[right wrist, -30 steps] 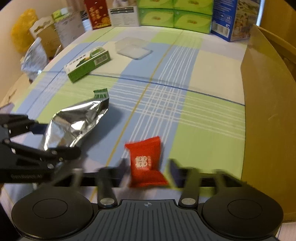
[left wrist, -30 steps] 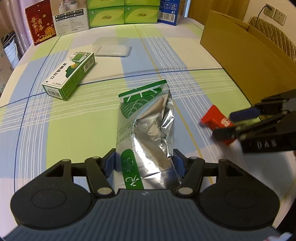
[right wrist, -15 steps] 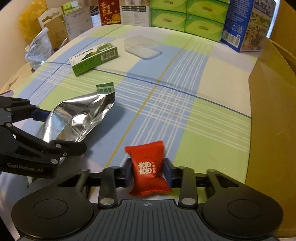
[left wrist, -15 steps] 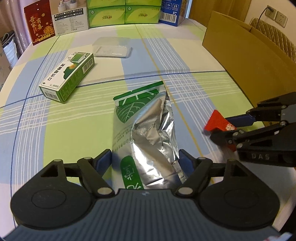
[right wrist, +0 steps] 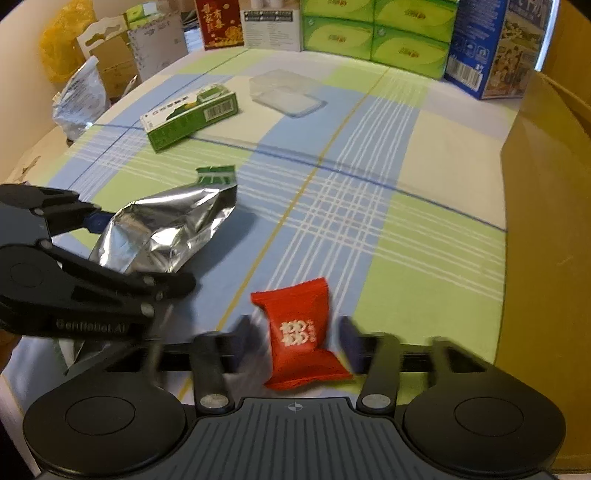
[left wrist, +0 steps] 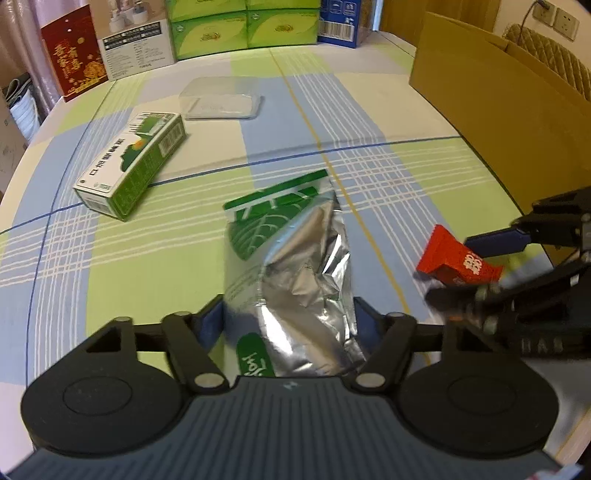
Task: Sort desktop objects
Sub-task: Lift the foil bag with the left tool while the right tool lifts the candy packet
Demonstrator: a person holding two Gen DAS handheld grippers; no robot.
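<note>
A crumpled silver foil bag [left wrist: 295, 266] with green print sits between the fingers of my left gripper [left wrist: 290, 317], which is shut on its lower end. The right wrist view shows the same bag [right wrist: 173, 221] held slightly above the checked tablecloth, casting a shadow. A small red packet [right wrist: 299, 328] with white characters lies tilted between the fingers of my right gripper [right wrist: 297, 339]. Those fingers are blurred and stand apart, with a narrow gap on each side of the packet. In the left wrist view the red packet [left wrist: 454, 260] sits between the right gripper's [left wrist: 458, 271] fingers at the right.
A green and white carton [left wrist: 133, 170] lies on the cloth at the far left, with a clear plastic container [left wrist: 221, 99] behind it. A large open cardboard box [left wrist: 498, 110] walls the right side. Tissue boxes [left wrist: 243, 26] and other cartons line the back edge.
The right gripper's fingers closed on the red packet half a second ago and have now spread apart again. The left gripper keeps hold of the foil bag, barely moved.
</note>
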